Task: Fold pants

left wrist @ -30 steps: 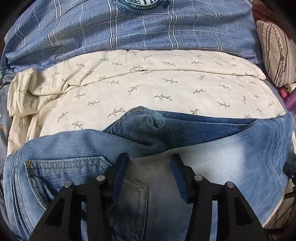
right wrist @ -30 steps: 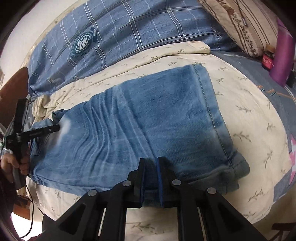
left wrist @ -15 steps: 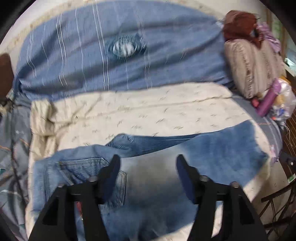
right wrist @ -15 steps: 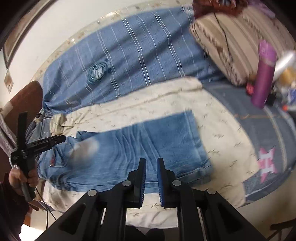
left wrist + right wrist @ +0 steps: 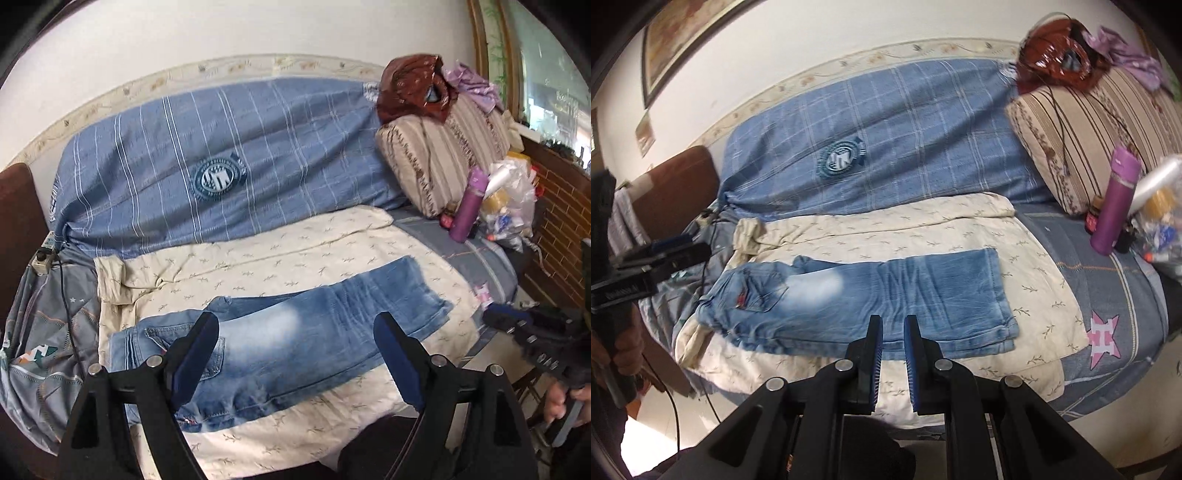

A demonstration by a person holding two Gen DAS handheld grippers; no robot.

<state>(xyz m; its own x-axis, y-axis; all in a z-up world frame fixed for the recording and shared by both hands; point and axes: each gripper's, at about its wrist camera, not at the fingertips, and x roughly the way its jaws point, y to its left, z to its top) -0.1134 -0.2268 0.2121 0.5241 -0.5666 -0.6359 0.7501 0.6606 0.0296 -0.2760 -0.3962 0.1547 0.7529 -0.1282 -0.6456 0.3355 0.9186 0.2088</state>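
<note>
The blue jeans (image 5: 295, 343) lie flat on a cream leaf-print sheet (image 5: 280, 258), folded lengthwise, waist at the left and hems at the right. They also show in the right wrist view (image 5: 871, 295). My left gripper (image 5: 295, 328) is open and empty, pulled back above the bed's near edge. My right gripper (image 5: 893, 325) has its jaws a small gap apart and holds nothing, back from the jeans' near edge. The left gripper shows in the right wrist view (image 5: 683, 253), and the right gripper in the left wrist view (image 5: 495, 317).
A blue plaid duvet (image 5: 229, 162) lies at the back against the wall. A striped pillow (image 5: 443, 155) and a purple bottle (image 5: 467, 206) stand at the right with bags and clutter. A power strip (image 5: 42, 254) with a cable lies at the left.
Both grippers have pulled back and up from the jeans. The left gripper has opened wider. The right gripper has let go of the hem end and opened slightly.
</note>
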